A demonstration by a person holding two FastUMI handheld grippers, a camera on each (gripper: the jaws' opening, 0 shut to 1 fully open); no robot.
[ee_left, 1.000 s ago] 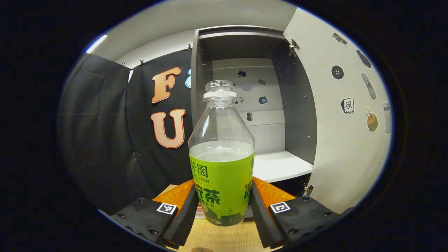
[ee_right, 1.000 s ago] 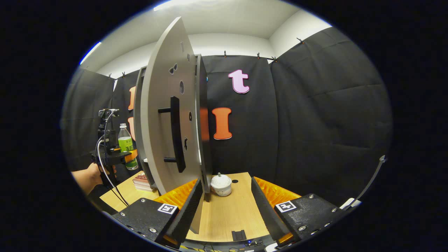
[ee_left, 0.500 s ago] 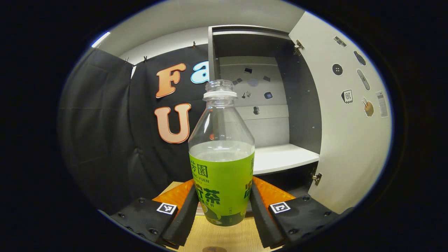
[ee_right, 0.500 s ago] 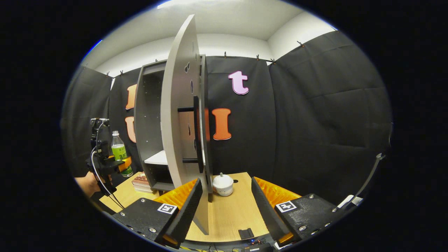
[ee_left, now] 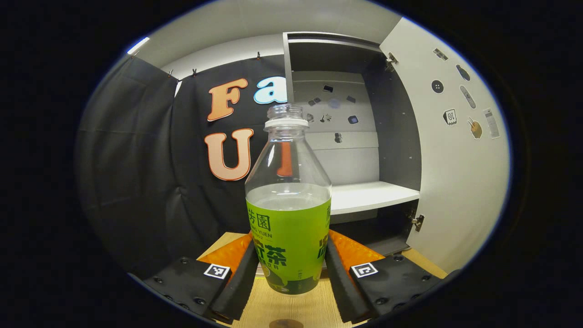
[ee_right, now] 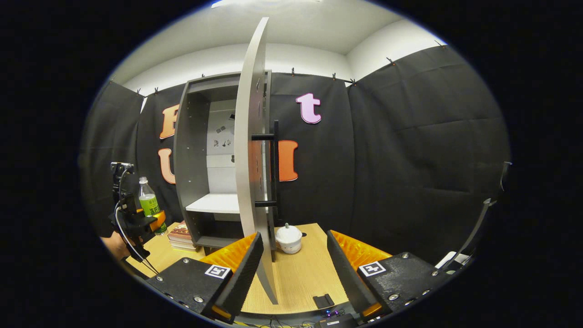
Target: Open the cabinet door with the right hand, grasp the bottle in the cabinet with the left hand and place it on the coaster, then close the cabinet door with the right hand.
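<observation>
Left gripper (ee_left: 289,269) has both black foam fingers clamped on the green-labelled clear plastic bottle (ee_left: 288,214), cap off, roughly half full of clear liquid, held upright and clear of the light wooden tabletop (ee_left: 291,305). The bottle is out of the grey open-fronted cabinet (ee_left: 350,136), to the left of its front edge; the white shelf (ee_left: 369,196) inside is bare.

Step in hand, as I judge it: carry the bottle to the coaster and set it down. A dark round shape (ee_left: 284,323) at the table's near edge, just below the bottle, may be the coaster; too cropped to be sure. To do it well: keep the bottle vertical since the neck is open, lower straight down, centre the base on the disc, and release only once the base sits flat.

Right gripper (ee_right: 291,269) is spread open, holding nothing, with the edge of the pale grey cabinet door (ee_right: 250,150) just in front of its left finger. The door stands wide open, its black bar handle (ee_right: 274,164) on the far face.

The right gripper view adds the wider layout: the left gripper (ee_right: 152,221) with the bottle (ee_right: 148,205) near the table's left edge, a stack of books (ee_right: 180,237) under the cabinet's left corner, and a white lidded pot (ee_right: 288,238) just right of the door. The left gripper view adds the grip itself, the liquid level and the stickers on the door's inner face.
</observation>
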